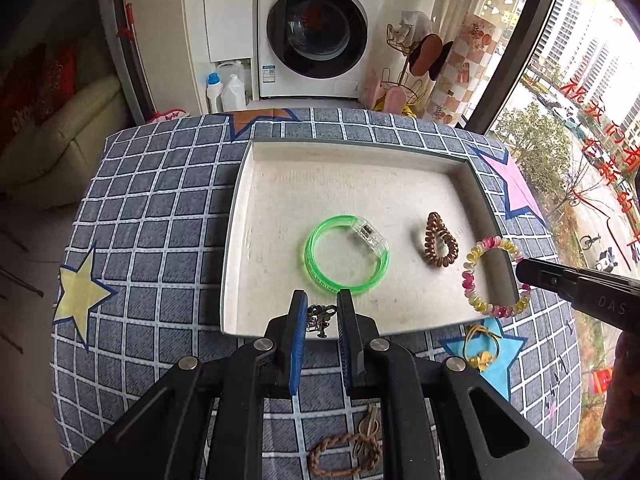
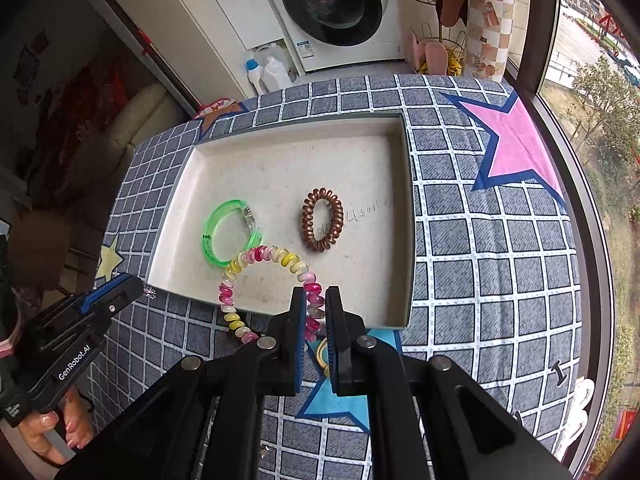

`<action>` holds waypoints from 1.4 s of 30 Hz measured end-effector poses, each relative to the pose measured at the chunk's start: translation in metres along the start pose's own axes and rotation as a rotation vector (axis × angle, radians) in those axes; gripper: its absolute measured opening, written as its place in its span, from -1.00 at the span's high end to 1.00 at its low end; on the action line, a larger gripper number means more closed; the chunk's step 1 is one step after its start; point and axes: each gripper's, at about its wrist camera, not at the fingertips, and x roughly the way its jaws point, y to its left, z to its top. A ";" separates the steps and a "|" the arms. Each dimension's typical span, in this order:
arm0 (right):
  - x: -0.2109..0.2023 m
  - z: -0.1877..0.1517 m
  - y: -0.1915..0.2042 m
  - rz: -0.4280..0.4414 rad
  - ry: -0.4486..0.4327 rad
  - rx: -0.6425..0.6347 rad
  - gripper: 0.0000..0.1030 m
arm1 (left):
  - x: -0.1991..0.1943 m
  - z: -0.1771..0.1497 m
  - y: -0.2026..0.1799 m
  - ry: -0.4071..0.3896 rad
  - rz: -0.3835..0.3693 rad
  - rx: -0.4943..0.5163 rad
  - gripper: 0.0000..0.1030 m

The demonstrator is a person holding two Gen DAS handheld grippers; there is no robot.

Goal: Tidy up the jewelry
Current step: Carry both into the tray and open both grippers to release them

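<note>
A: Start with the big things. What carries it all?

B: A table under a grey-blue checked cloth with coloured stars (image 1: 168, 208), and on it a shallow white rectangular tray (image 1: 248, 216) with its long sides running left to right. Inside lie a translucent green plastic bangle with a clear clasp (image 1: 316, 264), about mid-tray, and a brown coiled spiral hair tie (image 1: 440, 246) toward the right wall.

A: And the piece the right hand is bringing?

B: The pink, yellow and white coiled spiral bracelet (image 2: 272, 258). It hangs as an open loop from the right gripper (image 2: 314, 300), whose jaws are pressed in on its coil at the loop's near right side. The loop leans away from the gripper, over the tray's near edge toward the near right corner, so the tray floor lies ahead and below. In my judgement a short carry forward and a release would land it between the green bangle and the near wall.

A: The left hand?

B: The left gripper (image 1: 320, 312) sits just short of the tray's near edge, left of the other one. Its jaws are nearly together, pinching a small dark metal charm piece (image 1: 320, 318); too small to tell more. The tray again lies straight ahead.

A: Anything not yet gathered?

B: A yellow elastic tie with a gold ornament (image 1: 482, 350) on the blue star near the tray's near right corner, and a tan braided cord bracelet (image 1: 344, 454) at the cloth's near edge.
</note>
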 end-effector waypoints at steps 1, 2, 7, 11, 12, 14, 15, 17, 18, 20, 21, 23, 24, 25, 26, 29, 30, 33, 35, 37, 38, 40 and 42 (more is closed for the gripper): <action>0.004 0.005 -0.002 0.000 0.001 0.004 0.80 | 0.004 0.004 0.000 0.001 0.005 0.000 0.47; 0.007 0.010 -0.004 -0.001 0.001 0.007 0.80 | 0.008 0.008 -0.001 0.002 0.011 -0.002 0.47; 0.027 0.032 -0.014 -0.003 0.010 0.029 0.80 | 0.032 0.023 0.000 0.023 0.035 -0.024 0.47; 0.042 0.047 -0.020 -0.008 0.017 0.037 0.80 | 0.048 0.030 0.001 0.037 0.054 -0.026 0.47; 0.045 0.050 -0.020 -0.009 0.018 0.038 0.80 | 0.051 0.031 0.001 0.040 0.057 -0.028 0.47; 0.052 0.055 -0.023 -0.006 0.023 0.043 0.80 | 0.058 0.034 0.002 0.046 0.067 -0.031 0.47; 0.055 0.057 -0.024 -0.003 0.026 0.047 0.80 | 0.061 0.036 0.003 0.051 0.071 -0.033 0.47; 0.061 0.061 -0.027 0.000 0.033 0.055 0.80 | 0.068 0.038 0.003 0.059 0.081 -0.036 0.47; 0.064 0.063 -0.028 0.002 0.036 0.058 0.80 | 0.071 0.038 0.003 0.062 0.086 -0.035 0.47; 0.069 0.066 -0.030 0.004 0.041 0.058 0.80 | 0.076 0.039 0.003 0.063 0.103 -0.027 0.47; 0.071 0.068 -0.030 0.004 0.044 0.057 0.80 | 0.079 0.039 0.003 0.067 0.108 -0.023 0.47; 0.076 0.069 -0.032 0.002 0.053 0.056 0.80 | 0.084 0.038 0.003 0.076 0.115 -0.019 0.47; 0.078 0.069 -0.033 0.002 0.058 0.057 0.80 | 0.085 0.038 0.003 0.077 0.120 -0.017 0.47; 0.080 0.069 -0.034 0.004 0.064 0.060 0.80 | 0.088 0.038 0.002 0.081 0.123 -0.012 0.47; 0.083 0.069 -0.036 0.003 0.071 0.064 0.80 | 0.089 0.038 0.001 0.081 0.126 -0.007 0.47; 0.090 0.068 -0.040 0.002 0.089 0.070 0.80 | 0.092 0.036 0.000 0.084 0.133 0.008 0.46; 0.090 0.067 -0.041 0.002 0.092 0.070 0.80 | 0.092 0.035 -0.001 0.079 0.129 0.009 0.46; 0.094 0.067 -0.042 0.001 0.100 0.073 0.79 | 0.094 0.035 -0.003 0.087 0.136 0.020 0.46; 0.094 0.067 -0.043 0.004 0.100 0.072 0.79 | 0.094 0.035 -0.004 0.088 0.139 0.027 0.46; 0.095 0.067 -0.042 0.012 0.108 0.067 0.79 | 0.094 0.036 -0.006 0.095 0.139 0.027 0.46; 0.095 0.067 -0.042 0.011 0.109 0.064 0.79 | 0.094 0.037 -0.005 0.094 0.138 0.028 0.46; 0.096 0.068 -0.041 0.018 0.112 0.067 0.76 | 0.092 0.037 -0.006 0.087 0.142 0.030 0.46; 0.095 0.068 -0.041 0.029 0.112 0.077 0.49 | 0.089 0.038 -0.007 0.080 0.136 0.030 0.46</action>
